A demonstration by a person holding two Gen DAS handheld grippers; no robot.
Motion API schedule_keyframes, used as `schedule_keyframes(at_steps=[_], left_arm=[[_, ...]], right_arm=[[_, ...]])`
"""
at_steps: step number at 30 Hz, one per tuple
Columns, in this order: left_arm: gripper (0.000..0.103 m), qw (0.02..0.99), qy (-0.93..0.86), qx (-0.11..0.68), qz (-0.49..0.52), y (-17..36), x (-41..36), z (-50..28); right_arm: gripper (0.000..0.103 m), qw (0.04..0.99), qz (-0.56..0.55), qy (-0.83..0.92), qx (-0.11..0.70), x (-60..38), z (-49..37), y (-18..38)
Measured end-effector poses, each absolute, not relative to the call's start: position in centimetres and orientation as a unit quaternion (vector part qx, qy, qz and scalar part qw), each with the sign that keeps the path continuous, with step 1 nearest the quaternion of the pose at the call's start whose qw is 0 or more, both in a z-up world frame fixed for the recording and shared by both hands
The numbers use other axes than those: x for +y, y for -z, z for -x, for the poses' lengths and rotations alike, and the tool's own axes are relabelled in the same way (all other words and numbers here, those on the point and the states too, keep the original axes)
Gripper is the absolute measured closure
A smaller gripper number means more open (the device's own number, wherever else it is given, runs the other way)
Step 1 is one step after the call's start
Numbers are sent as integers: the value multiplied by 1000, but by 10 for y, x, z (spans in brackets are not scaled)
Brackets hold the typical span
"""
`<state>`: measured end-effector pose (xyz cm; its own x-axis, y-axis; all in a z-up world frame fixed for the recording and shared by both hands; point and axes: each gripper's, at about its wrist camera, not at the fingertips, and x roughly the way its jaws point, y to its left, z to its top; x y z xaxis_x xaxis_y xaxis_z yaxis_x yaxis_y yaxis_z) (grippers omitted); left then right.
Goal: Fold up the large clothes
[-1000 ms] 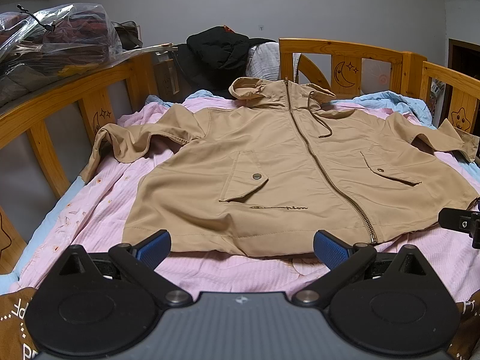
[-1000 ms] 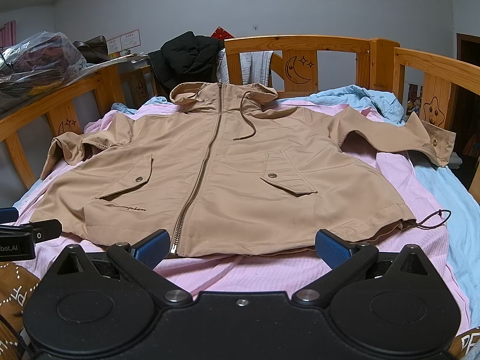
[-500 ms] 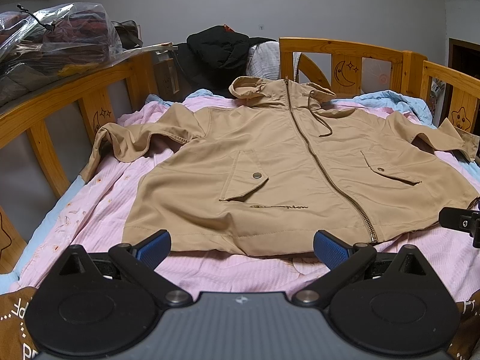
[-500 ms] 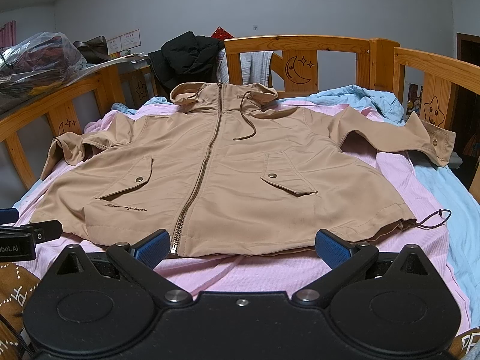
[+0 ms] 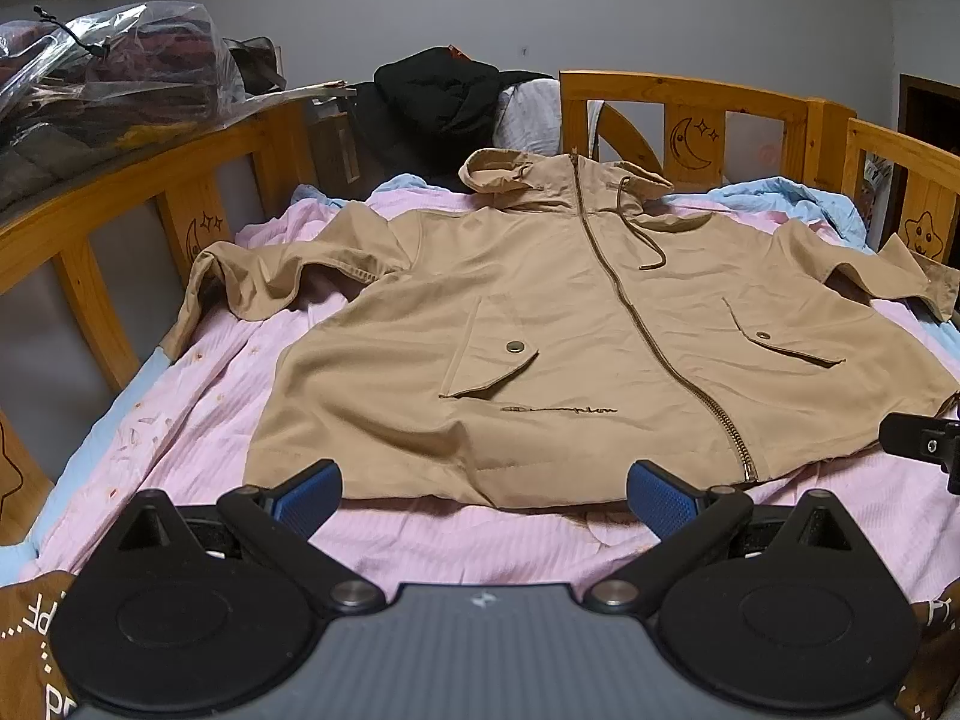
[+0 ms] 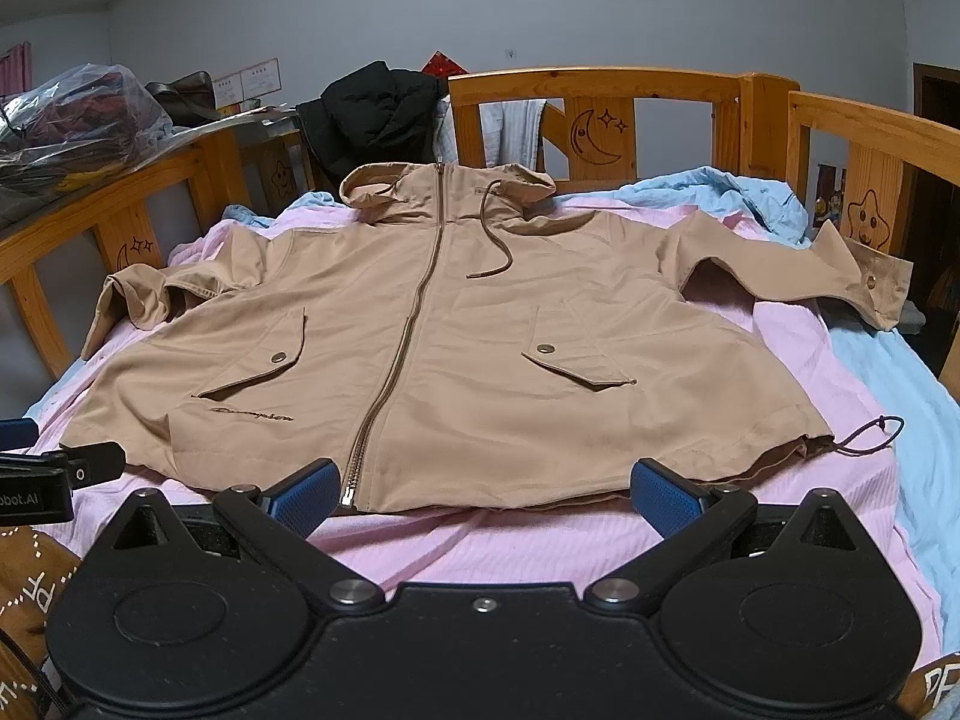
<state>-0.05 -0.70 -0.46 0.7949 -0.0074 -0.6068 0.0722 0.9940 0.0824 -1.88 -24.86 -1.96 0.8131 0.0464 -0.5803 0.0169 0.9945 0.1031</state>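
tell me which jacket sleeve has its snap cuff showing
The sleeve reaching toward the star-carved rail; its snap cuff shows. The other sleeve is bunched up.

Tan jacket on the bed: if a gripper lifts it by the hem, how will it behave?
Tan jacket probably drapes limply: thin fabric, soft wrinkles, sleeves slumped. Likely light for its size. The hem cord and hood drawstring lie loose, so they would probably dangle.

I can read "bot.AI" on the left gripper (image 6: 36, 483) body at my right camera's edge, and embroidered "Champion" script on the tan jacket (image 6: 432, 360) below its pocket.
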Motion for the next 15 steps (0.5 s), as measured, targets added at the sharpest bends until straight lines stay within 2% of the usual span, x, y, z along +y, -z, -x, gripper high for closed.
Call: schedule_keyframes(at_steps=[7, 15], left_arm=[[0, 940, 24, 338, -46, 9, -5, -4], [0, 915, 73, 394, -42, 19, -17, -34]], right_arm=[[0, 946, -59, -9, 319, -252, 15, 22], [0, 915, -84, 33, 392, -263, -7, 24]])
